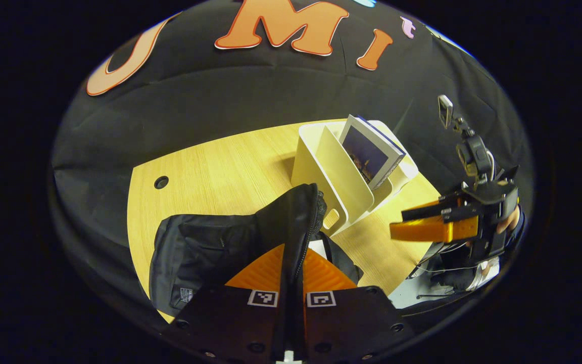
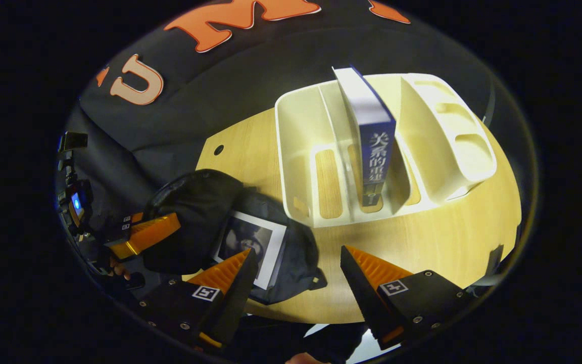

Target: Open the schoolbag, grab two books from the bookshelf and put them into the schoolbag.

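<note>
At the bottom of the left gripper view, we are clamping the left gripper (image 1: 291,275) on the raised flap of the schoolbag (image 1: 205,253): both fingers are pressing on the zipper edge, which is rising between them toward the frame centre. We judge that this grip is holding the mouth of the bag apart so that books can drop in.

At the bottom of the right gripper view, we are carrying the right gripper (image 2: 296,268) released, with the fingers spread wide and nothing between them. It is hovering over the table (image 2: 447,242), just in front of the bookshelf (image 2: 296,131). We judge that this spread is preparing for the second grasp.

At lower left of that view, one book (image 2: 250,245) is lying flat inside the open schoolbag, cover facing up, partly behind a fingertip.

Farther off, at upper centre, the remaining book (image 2: 377,146) is standing on edge in a middle slot of the bookshelf. Its spine is facing the right gripper, and its long axis is running near vertical, tilted slightly to upper left in the frame. In the left gripper view this book is leaning against a divider.

We judge the task to be half done.
</note>
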Available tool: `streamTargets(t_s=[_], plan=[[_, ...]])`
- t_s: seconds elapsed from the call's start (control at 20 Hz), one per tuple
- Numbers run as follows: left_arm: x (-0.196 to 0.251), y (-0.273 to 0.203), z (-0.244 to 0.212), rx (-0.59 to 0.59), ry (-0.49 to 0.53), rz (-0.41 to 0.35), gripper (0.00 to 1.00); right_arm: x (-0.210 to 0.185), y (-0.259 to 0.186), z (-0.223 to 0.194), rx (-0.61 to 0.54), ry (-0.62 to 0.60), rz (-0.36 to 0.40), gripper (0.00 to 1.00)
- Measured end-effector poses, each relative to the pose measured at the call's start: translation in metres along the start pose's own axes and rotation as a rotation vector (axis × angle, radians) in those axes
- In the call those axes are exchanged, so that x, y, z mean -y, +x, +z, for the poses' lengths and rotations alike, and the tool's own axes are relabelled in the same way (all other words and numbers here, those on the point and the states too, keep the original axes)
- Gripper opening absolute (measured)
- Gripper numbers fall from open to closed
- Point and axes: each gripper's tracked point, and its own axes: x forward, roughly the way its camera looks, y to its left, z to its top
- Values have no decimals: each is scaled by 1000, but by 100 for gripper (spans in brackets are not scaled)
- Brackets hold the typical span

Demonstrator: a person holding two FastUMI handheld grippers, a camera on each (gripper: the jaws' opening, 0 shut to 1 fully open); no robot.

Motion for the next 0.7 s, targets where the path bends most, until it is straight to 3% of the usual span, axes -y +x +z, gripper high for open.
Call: streamTargets(t_s=[0.3,0.7], plan=[[0,3,-1,2,-20,0,7,32,-23,54,-9,-151,-129,99],[-3,4,-2,-8,-27,8,7,55,-4,128,-75,-150,-201,99]])
